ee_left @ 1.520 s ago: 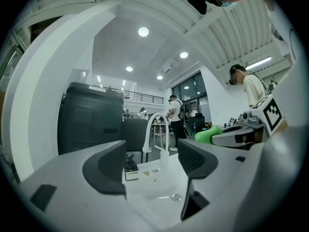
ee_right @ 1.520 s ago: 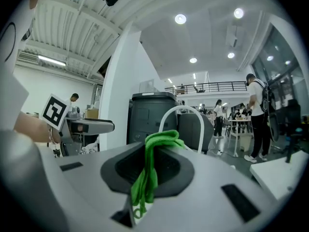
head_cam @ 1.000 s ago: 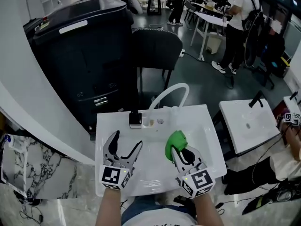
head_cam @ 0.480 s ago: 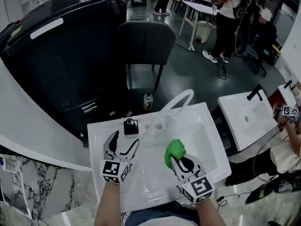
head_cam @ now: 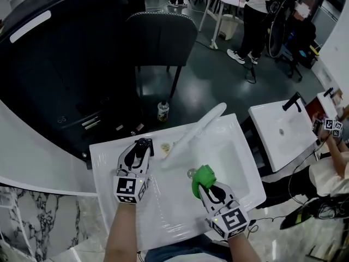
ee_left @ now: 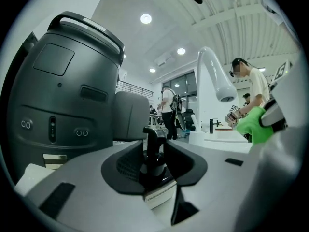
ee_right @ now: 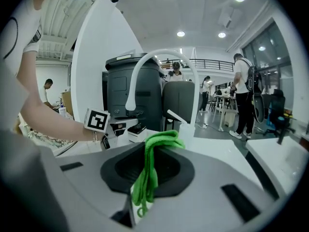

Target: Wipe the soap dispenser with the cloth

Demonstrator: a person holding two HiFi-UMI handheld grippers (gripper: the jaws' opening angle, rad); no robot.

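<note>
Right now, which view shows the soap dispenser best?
Left gripper view: the soap dispenser fills the centre, black pump and white base, between the left gripper's fingers, which have just been closing on it. Head view: those fingers mostly cover it. Right gripper view: small and distant.

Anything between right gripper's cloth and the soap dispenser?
Partly: the white curved faucet hangs over the line from green cloth to black soap dispenser. Left gripper fingers, just closed, cover the dispenser's sides.

Two grippers (head_cam: 139,153) (head_cam: 210,180), one soap dispenser (ee_left: 153,151), one green cloth (head_cam: 204,176), two sinks (head_cam: 229,146) (head_cam: 272,141), two faucets (head_cam: 191,135) (head_cam: 292,101), one chair (head_cam: 161,34), one bottle (head_cam: 162,111).
</note>
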